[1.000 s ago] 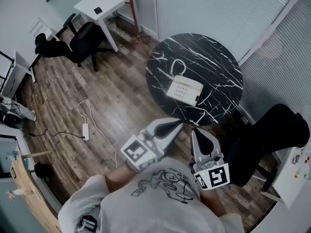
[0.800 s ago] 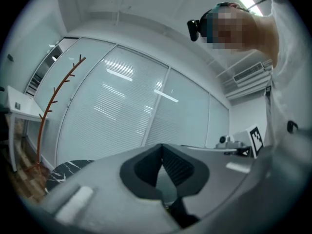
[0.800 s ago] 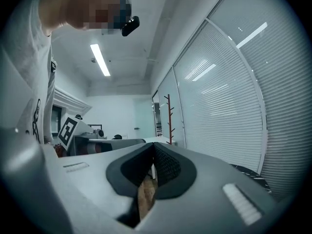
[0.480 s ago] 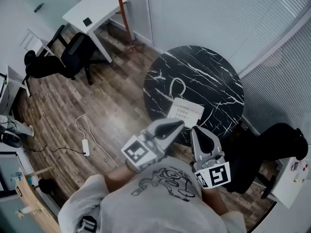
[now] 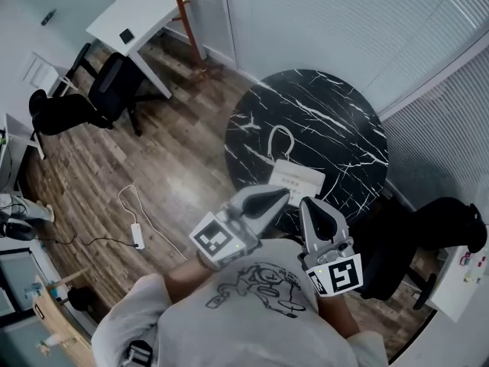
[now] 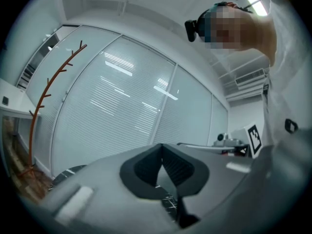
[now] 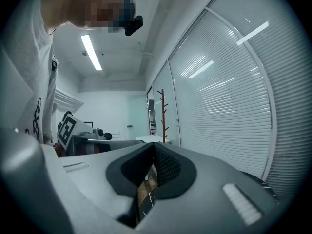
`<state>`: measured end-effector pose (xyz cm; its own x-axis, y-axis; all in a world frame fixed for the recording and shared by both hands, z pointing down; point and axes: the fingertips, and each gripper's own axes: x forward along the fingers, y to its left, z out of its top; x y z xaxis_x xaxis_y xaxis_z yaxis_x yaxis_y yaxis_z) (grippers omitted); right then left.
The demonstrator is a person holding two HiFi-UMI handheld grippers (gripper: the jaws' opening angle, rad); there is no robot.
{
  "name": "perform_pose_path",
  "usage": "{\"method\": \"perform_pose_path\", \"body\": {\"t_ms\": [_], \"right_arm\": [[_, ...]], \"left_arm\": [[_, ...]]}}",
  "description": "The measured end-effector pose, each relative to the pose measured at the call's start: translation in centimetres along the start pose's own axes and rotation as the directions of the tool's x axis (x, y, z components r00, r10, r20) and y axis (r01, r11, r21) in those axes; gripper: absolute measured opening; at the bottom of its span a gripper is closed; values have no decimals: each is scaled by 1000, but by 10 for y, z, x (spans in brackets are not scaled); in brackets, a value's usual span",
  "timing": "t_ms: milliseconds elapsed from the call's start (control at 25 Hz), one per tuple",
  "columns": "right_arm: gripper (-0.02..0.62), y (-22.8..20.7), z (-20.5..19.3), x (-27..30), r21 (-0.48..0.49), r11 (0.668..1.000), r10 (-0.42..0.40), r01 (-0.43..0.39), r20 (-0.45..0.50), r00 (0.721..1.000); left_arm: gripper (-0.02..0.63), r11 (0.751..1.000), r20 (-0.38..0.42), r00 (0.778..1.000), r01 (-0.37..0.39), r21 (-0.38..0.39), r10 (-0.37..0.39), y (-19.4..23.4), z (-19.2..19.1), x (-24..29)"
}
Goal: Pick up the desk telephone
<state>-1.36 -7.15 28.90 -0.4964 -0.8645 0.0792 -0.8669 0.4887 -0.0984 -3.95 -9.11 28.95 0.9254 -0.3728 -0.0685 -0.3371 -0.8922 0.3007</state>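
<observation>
Holding: nothing; the left gripper [image 5: 276, 197] and the right gripper [image 5: 309, 206] both have their fingers pressed together, with only the room showing past them.
Desk telephone [image 5: 298, 179]: white, lying on the round black marbled counter [image 5: 336, 113] near its lower edge, just above both grippers' tips in the head view and not touched by either.
Cord: a white loop [image 5: 280, 139] lying on the counter just above the telephone.
Writing: none legible; each gripper's cube bears a black-and-white square marker, the left one [image 5: 217, 239] and the right one [image 5: 337, 275]. The graphic on the person's grey shirt [image 5: 260, 289] is too unclear to read.
Pose: both grippers are held level in front of the chest, at the lower centre of the frame. They lie side by side and point up-frame toward the counter.
Surroundings: white desk [image 5: 136, 20] and black office chair [image 5: 98, 102] at upper left; power strip [image 5: 138, 237] on the wood floor at left.
</observation>
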Motion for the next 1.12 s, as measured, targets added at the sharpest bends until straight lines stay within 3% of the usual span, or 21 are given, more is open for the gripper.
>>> {"method": "perform_pose_path", "body": {"t_ms": [400, 760, 1120], "right_arm": [[6, -22, -15, 7, 28, 999, -19, 20, -18, 1000], [6, -43, -23, -10, 42, 999, 1, 0, -36, 999], [6, -66, -58, -13, 45, 999, 2, 2, -85, 996]], "left_arm": [[2, 1000, -37, 999, -8, -13, 8, 20, -17, 11], [2, 1000, -68, 998, -16, -24, 14, 9, -31, 35], [14, 999, -152, 988, -35, -29, 31, 17, -78, 55]]}}
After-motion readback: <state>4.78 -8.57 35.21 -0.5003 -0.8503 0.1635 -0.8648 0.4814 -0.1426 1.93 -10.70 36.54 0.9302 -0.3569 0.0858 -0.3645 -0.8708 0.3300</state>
